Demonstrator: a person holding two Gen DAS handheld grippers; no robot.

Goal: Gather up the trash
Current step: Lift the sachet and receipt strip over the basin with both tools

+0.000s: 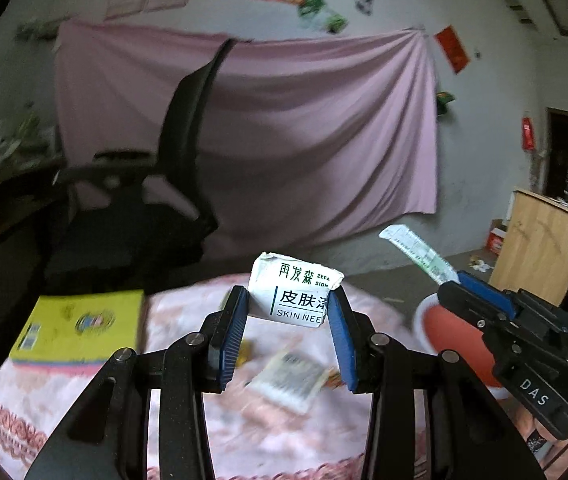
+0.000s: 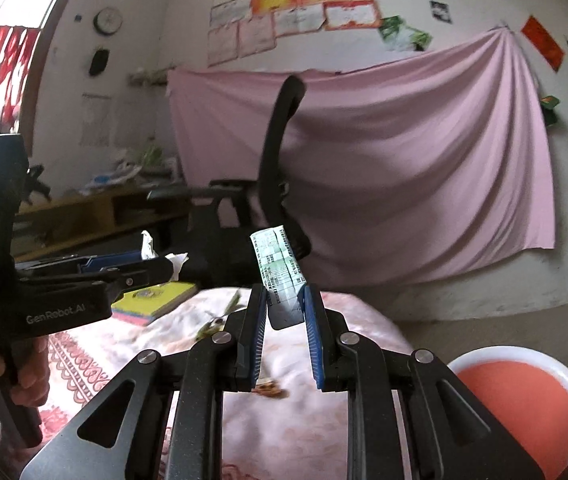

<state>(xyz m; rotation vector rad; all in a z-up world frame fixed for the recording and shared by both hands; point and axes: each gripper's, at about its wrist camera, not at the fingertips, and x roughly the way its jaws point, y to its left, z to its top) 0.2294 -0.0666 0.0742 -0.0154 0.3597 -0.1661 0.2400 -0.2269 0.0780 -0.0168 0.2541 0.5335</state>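
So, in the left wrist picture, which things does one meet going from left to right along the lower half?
Yellow book → left gripper holding the white box → right gripper holding a paper strip → wooden cabinet.

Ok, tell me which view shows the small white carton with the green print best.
The left wrist view. There the white carton sits centred and sharp between the pads of the left hand-held gripper, its printed face readable. In the right wrist view only white crumpled edges poke out past that gripper, seen from the side.
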